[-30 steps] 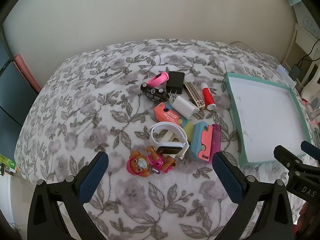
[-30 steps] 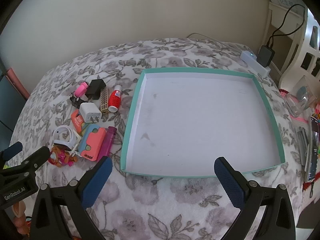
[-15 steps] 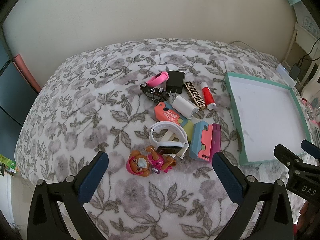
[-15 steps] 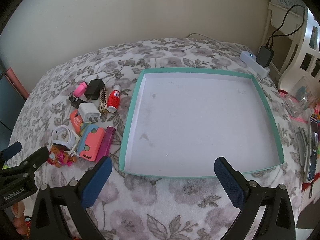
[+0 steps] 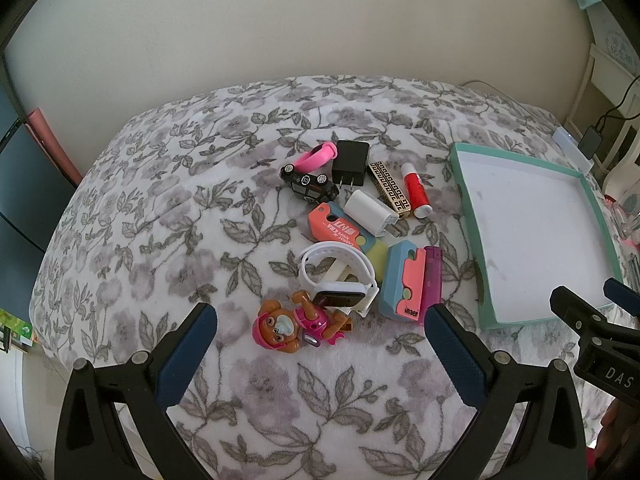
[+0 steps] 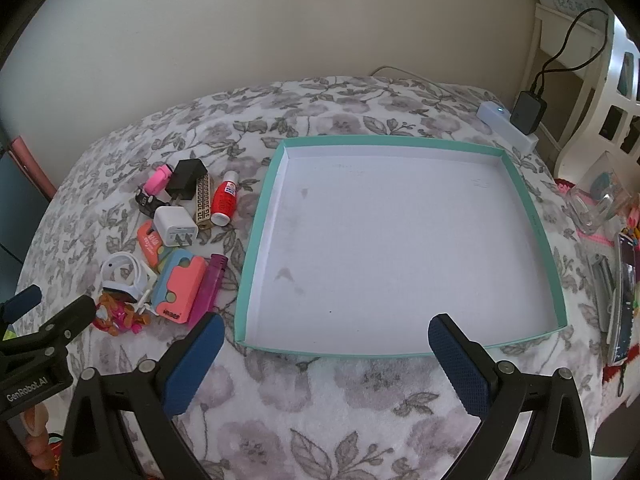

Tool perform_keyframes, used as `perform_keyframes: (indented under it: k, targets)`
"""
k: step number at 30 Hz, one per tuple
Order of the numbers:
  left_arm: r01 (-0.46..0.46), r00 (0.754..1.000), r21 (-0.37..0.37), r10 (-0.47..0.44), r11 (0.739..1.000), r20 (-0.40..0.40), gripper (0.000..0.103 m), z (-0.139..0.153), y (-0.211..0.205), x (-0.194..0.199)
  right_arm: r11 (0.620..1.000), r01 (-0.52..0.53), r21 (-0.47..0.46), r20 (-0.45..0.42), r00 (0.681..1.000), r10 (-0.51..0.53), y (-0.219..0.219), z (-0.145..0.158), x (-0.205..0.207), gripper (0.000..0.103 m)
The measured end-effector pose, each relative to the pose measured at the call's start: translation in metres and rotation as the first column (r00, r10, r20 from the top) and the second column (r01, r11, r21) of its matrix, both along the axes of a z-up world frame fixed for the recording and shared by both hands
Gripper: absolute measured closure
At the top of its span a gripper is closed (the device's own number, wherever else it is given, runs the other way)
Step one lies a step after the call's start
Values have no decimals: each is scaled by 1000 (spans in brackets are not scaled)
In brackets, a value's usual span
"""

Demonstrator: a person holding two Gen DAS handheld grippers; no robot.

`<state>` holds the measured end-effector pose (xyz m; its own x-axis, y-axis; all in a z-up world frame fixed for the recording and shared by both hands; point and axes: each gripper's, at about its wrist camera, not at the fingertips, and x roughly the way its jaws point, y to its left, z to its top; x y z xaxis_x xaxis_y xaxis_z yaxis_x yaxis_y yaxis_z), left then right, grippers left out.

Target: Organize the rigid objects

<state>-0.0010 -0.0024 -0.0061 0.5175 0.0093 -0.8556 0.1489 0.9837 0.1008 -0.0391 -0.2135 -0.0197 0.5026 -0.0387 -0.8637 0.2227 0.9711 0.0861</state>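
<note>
A pile of small rigid items lies on the floral blanket: a pink dog toy [image 5: 294, 324], white watch [image 5: 340, 274], blue-and-coral holder [image 5: 404, 282], white charger [image 5: 370, 213], black charger [image 5: 351, 162], toy car [image 5: 309, 183], red tube [image 5: 415, 189]. My left gripper [image 5: 320, 346] hovers open just in front of the dog toy, holding nothing. A teal-rimmed white tray [image 6: 400, 142] lies empty to the right of the pile [image 6: 176, 240]. My right gripper [image 6: 322, 356] is open above the tray's near edge, with nothing between its fingers.
A white power strip [image 6: 506, 126] with a black adapter and cable sits past the tray's far right corner. Clear containers and a phone-like item [image 6: 622, 292] lie at the right edge. A wall stands behind the bed; dark furniture [image 5: 16, 184] is at left.
Both grippers have drifted slightly; in the right wrist view the tray and pile have slid a little downward and nearer. Nothing was picked up or released.
</note>
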Motion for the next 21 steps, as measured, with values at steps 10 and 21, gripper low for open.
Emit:
perform_keyframes:
  k: [10,21]
  targets:
    - [0,1000,2,0,1000,-7,0,-2,1,-1,1000,1,0,0,1000,-1,0,0,0,0]
    - [0,1000,4,0,1000,-12,0,-3,1,1,1000,1,-1,0,1000,-1,-1,0,0,0]
